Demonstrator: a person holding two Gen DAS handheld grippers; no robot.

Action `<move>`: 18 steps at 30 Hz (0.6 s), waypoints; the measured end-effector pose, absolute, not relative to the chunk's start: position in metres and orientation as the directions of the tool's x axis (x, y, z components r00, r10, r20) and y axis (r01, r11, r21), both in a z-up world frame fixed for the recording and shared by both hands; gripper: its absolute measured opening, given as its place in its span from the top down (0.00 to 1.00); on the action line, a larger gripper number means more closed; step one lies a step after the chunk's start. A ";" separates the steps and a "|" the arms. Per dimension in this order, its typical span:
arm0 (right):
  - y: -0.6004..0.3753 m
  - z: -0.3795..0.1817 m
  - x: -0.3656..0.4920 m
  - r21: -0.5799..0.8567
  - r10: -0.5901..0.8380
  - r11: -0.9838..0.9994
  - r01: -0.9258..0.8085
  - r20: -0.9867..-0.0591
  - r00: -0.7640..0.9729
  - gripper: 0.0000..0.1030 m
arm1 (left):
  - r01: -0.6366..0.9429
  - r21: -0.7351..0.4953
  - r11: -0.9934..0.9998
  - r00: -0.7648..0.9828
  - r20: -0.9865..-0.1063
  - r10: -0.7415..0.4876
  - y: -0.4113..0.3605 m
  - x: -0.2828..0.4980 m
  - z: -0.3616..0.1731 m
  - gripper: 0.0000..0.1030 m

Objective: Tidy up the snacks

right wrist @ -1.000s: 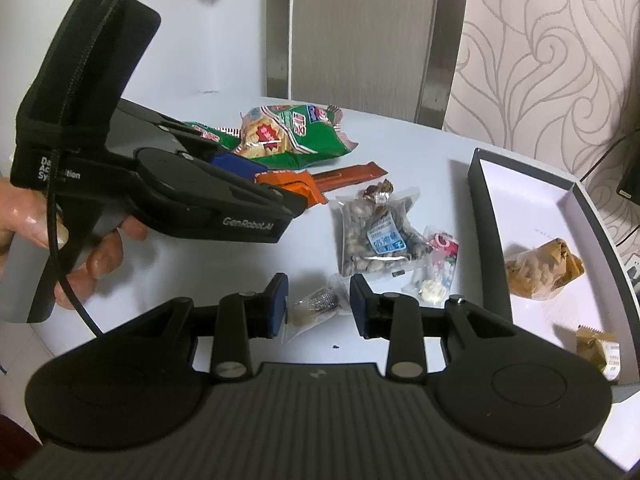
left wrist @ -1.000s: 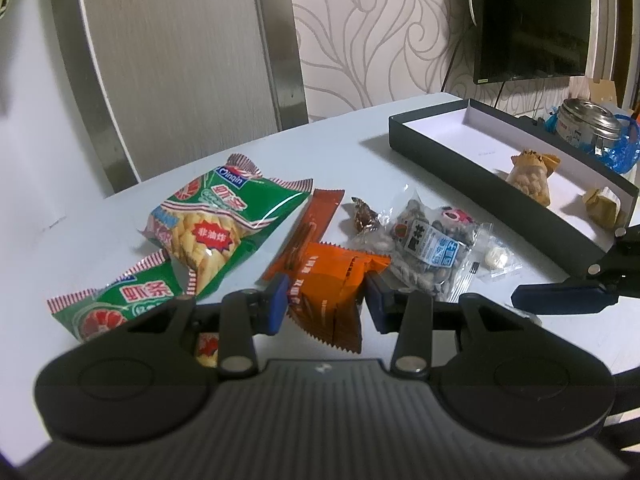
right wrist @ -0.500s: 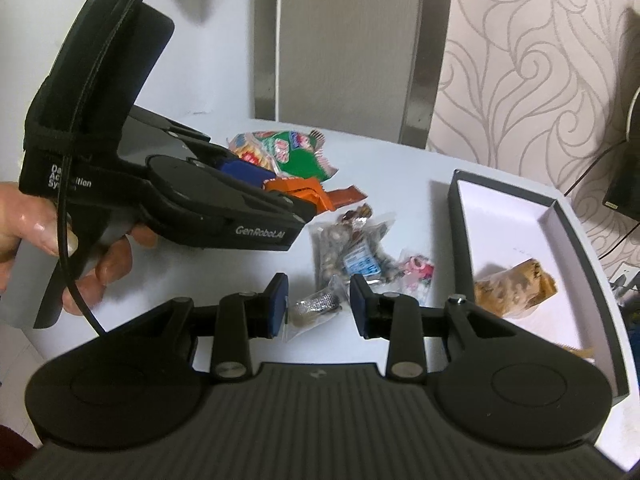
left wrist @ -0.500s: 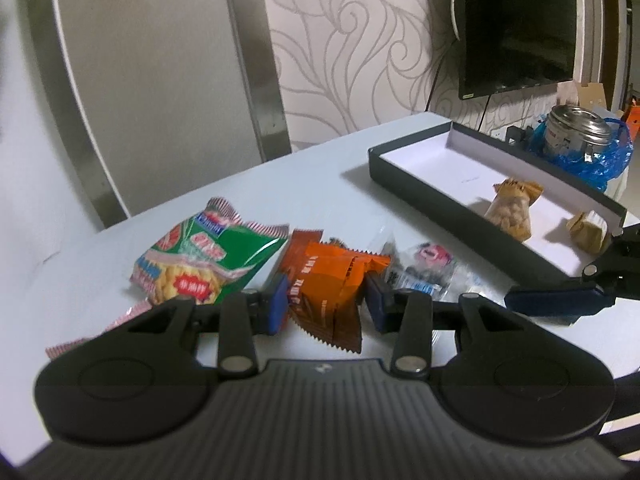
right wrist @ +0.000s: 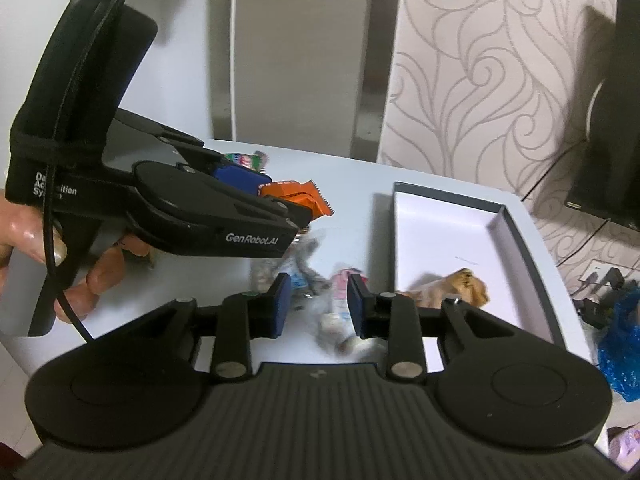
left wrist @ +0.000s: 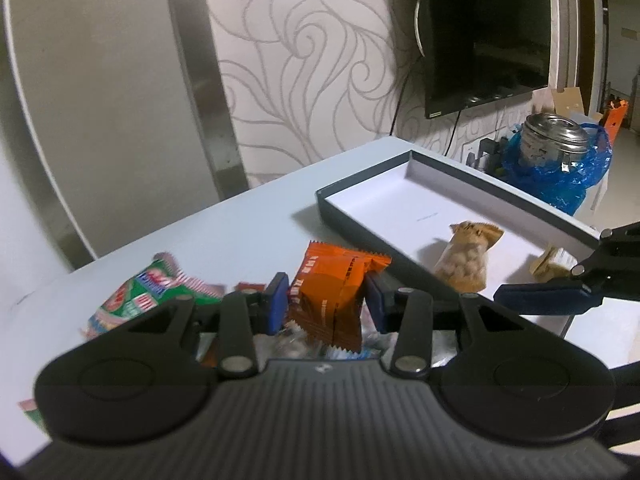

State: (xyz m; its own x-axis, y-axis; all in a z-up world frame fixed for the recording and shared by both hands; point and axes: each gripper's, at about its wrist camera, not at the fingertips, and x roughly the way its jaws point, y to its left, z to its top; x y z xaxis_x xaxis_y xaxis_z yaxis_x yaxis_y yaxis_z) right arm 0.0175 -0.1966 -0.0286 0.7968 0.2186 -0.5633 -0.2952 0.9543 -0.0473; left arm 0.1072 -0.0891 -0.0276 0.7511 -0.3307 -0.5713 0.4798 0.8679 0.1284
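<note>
My left gripper (left wrist: 325,307) is shut on an orange snack packet (left wrist: 332,288) and holds it above the table; the packet also shows in the right wrist view (right wrist: 298,197). My right gripper (right wrist: 316,307) is open and empty above clear packets of nuts (right wrist: 304,276) on the table. A dark box with a white inside (left wrist: 400,196) lies to the right and holds a brown nut bag (left wrist: 466,258) and a small tan packet (left wrist: 550,262). A green snack bag (left wrist: 148,294) lies at the left.
A metal tin in a blue plastic bag (left wrist: 560,152) stands beyond the box. A black TV (left wrist: 484,32) hangs on the patterned wall. The white table's edge (left wrist: 600,344) runs close by on the right.
My left gripper has risen and swung right toward the box with the orange packet. My right gripper has moved forward over the clear packets, and the small clear packet between its fingers is gone.
</note>
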 end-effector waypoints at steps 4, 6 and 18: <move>-0.216 -0.033 0.025 -0.047 0.182 0.966 -0.254 -0.577 0.796 0.65 | 0.483 0.110 0.869 0.747 -0.569 -0.343 -0.101 0.114 -0.028 0.57; -0.224 -0.034 0.024 -0.042 0.179 0.968 -0.249 -0.580 0.794 0.65 | 0.475 0.105 0.873 0.749 -0.569 -0.339 -0.101 0.117 -0.028 0.57; -0.207 -0.072 0.044 -0.039 0.193 0.955 -0.292 -0.665 0.721 0.65 | 0.420 0.108 0.901 0.763 -0.580 -0.286 -0.075 0.116 -0.029 0.57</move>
State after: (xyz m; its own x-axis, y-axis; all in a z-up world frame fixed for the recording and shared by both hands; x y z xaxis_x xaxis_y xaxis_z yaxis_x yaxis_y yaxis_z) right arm 0.0444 -0.2071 -0.0724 0.7210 0.1932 -0.6655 -0.2924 0.9555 -0.0394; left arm 0.1162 -0.0748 -0.0285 0.7625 -0.2861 -0.5803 0.4201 0.9010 0.1079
